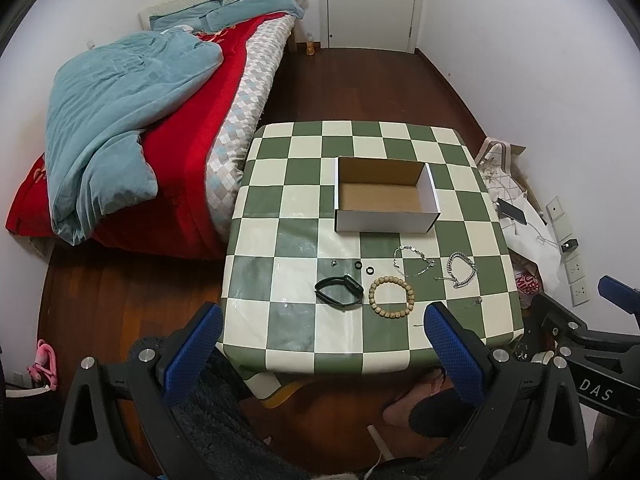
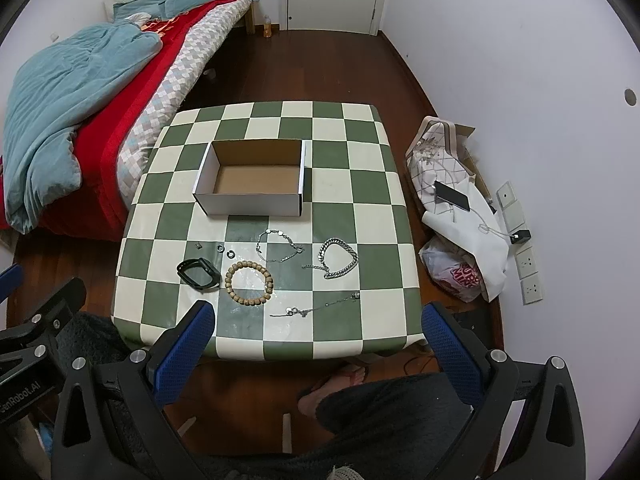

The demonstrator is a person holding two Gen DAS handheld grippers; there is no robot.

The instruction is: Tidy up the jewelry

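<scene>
An empty white cardboard box (image 1: 386, 222) (image 2: 252, 204) stands on the green-and-cream checkered table (image 1: 280, 332) (image 2: 360, 200). In front of it lie a black smart band (image 1: 339, 290) (image 2: 199, 274), a wooden bead bracelet (image 1: 390, 295) (image 2: 249, 277), two small rings (image 1: 363, 268) (image 2: 225, 251), a thin silver chain (image 1: 412, 261) (image 2: 279, 246), a thick silver chain bracelet (image 1: 462, 270) (image 2: 338, 258) and a fine chain (image 2: 316, 307). My left gripper (image 1: 322, 344) and right gripper (image 2: 318, 342) are open and empty, held above the table's near edge.
A bed with a blue duvet (image 1: 120, 128) (image 2: 60, 100) stands left of the table. Bags and a phone (image 2: 452, 196) lie on the floor at the right by wall sockets (image 2: 530, 276). A closed door (image 1: 372, 0) is at the back. The person's foot (image 2: 336, 384) is under the table.
</scene>
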